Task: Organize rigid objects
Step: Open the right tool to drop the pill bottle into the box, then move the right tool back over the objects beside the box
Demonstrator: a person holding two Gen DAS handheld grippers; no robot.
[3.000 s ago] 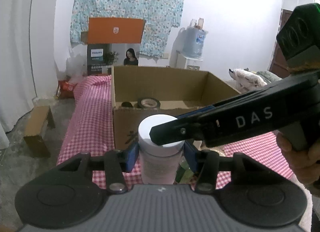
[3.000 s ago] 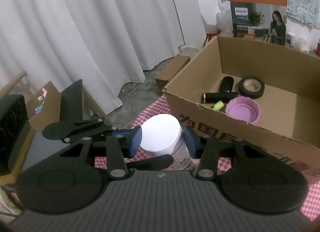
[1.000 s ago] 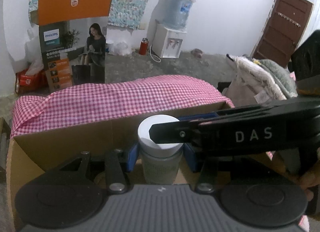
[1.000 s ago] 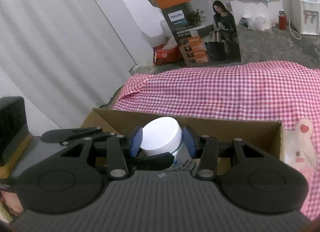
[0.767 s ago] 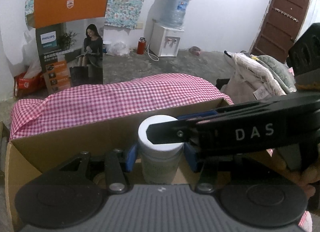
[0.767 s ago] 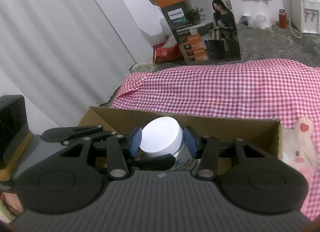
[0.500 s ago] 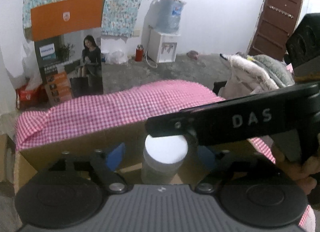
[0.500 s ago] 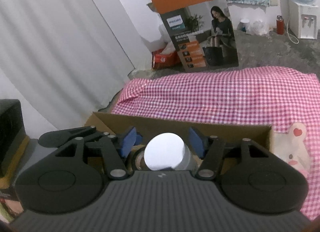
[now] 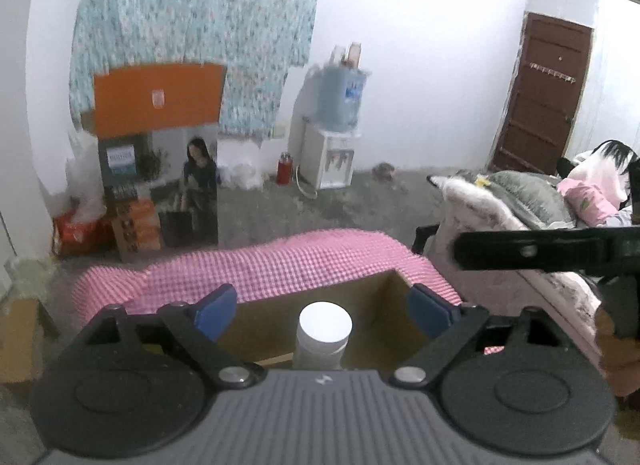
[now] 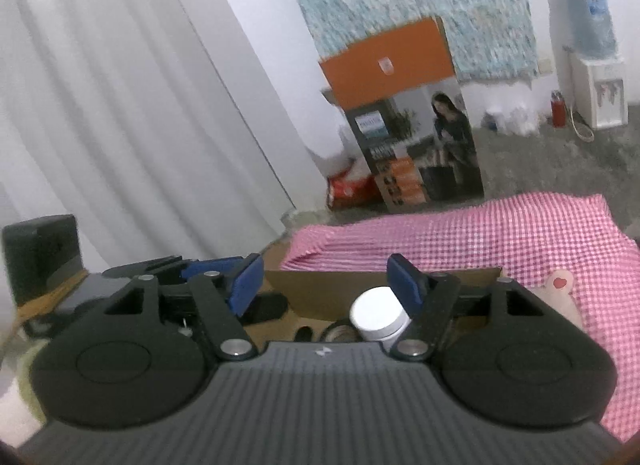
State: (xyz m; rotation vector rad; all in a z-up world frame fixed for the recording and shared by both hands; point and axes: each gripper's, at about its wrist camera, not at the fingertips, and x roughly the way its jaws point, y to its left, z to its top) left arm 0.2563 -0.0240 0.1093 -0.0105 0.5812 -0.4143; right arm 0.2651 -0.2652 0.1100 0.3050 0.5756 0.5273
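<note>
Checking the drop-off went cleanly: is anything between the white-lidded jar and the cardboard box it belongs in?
No. The white-lidded jar already stands upright inside the cardboard box. The left gripper and right gripper are opening, pads clear of it.

Below and ahead of my left gripper [image 9: 324, 311], a jar [image 9: 325, 329] stands upright in the cardboard box [image 9: 360, 289], between my opening jaws but clear of both pads. The box sits on the checked cloth [image 9: 280, 269], which runs on behind it. From my right gripper [image 10: 326, 285], also opening, the jar lies toward the right pad, a tape roll [image 10: 340, 331] just left of it.
</note>
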